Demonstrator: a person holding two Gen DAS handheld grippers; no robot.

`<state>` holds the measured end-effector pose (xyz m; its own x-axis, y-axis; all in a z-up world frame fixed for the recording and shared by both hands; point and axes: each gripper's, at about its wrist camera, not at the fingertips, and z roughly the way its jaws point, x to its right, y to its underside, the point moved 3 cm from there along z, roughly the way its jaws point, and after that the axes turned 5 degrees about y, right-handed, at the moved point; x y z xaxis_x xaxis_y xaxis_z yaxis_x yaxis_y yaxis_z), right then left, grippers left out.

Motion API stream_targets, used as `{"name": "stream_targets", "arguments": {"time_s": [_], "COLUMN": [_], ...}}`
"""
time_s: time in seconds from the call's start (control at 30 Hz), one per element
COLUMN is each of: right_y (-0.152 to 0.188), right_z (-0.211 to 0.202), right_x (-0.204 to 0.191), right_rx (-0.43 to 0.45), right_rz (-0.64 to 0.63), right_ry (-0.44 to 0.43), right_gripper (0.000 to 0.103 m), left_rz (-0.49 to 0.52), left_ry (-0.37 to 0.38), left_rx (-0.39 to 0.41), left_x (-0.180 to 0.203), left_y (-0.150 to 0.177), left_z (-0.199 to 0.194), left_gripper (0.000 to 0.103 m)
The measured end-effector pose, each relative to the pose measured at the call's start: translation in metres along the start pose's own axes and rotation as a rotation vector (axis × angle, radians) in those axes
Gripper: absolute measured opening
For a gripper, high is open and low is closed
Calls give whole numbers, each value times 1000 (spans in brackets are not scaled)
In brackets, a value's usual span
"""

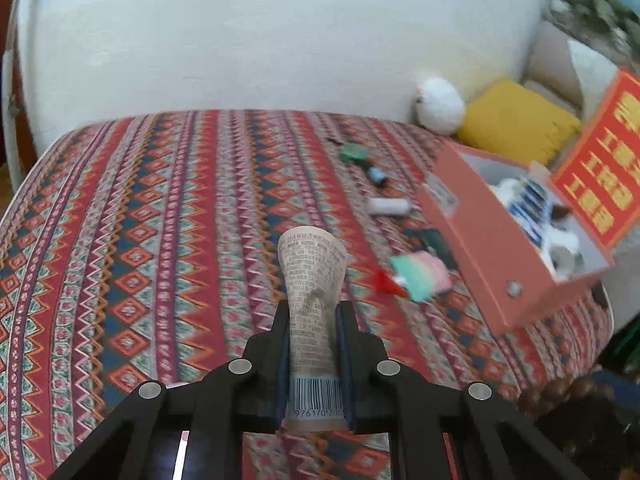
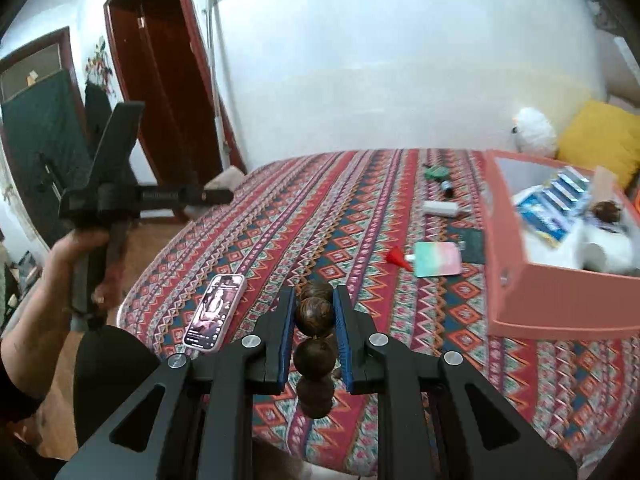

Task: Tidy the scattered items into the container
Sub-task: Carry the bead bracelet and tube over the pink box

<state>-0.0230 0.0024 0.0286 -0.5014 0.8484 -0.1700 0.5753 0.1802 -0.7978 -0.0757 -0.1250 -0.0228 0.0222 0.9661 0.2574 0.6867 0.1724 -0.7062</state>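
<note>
My left gripper point(image 1: 313, 312) pinching tube point(image 1: 314, 276) by its lower part, crimped end forward, held above patterned cloth point(image 1: 160, 220). My right gripper point(image 2: 314, 300) clamped on beads point(image 2: 314, 316), string hanging down between fingers. Box point(image 1: 484, 240) open at right on cloth, lid up, already holding packets and paper roll. Funnel point(image 2: 397, 257) touching card point(image 2: 437, 259), white bottle point(image 2: 440, 209) farther back, all near box. Phone point(image 2: 216, 311) on cloth near edge, screen lit. My left hand point(image 2: 80, 248) grips handle.
</note>
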Motion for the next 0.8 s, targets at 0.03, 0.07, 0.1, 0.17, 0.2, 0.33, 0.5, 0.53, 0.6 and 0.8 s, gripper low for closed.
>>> {"name": "stream_targets", "arguments": {"time_s": [0.03, 0.07, 0.1, 0.17, 0.2, 0.33, 0.5, 0.53, 0.6, 0.8], "right_y": [1, 3, 4, 5, 4, -1, -18, -24, -36, -74], "right_z": [-9, -17, -26, -44, -54, -86, -123, -127, -135, -138], "right_x": [4, 8, 12, 22, 27, 54, 95, 105, 128, 208], "right_rx": [10, 20, 30, 52, 64, 117, 184, 195, 215, 247], "right_rz": [3, 7, 10, 23, 30, 61, 76, 80, 91, 135], "right_ry": [13, 25, 38, 65, 79, 142, 240, 256, 292, 391], "right_gripper": [20, 20, 20, 20, 20, 20, 20, 20, 20, 20], "left_rz": [21, 43, 72, 113, 131, 186, 254, 266, 292, 350], "left_ry": [0, 0, -2, 4, 17, 83, 168, 186, 210, 248], "left_rx": [5, 10, 20, 29, 31, 28, 9, 4, -3, -37], "left_x": [12, 25, 40, 63, 76, 123, 183, 196, 221, 279], "left_y": [2, 5, 6, 6, 4, -6, -26, -34, -50, -91], "left_z": [-2, -3, -5, -6, -5, 3, 24, 31, 46, 102], "left_gripper": [15, 15, 16, 16, 16, 17, 17, 17, 17, 18]}}
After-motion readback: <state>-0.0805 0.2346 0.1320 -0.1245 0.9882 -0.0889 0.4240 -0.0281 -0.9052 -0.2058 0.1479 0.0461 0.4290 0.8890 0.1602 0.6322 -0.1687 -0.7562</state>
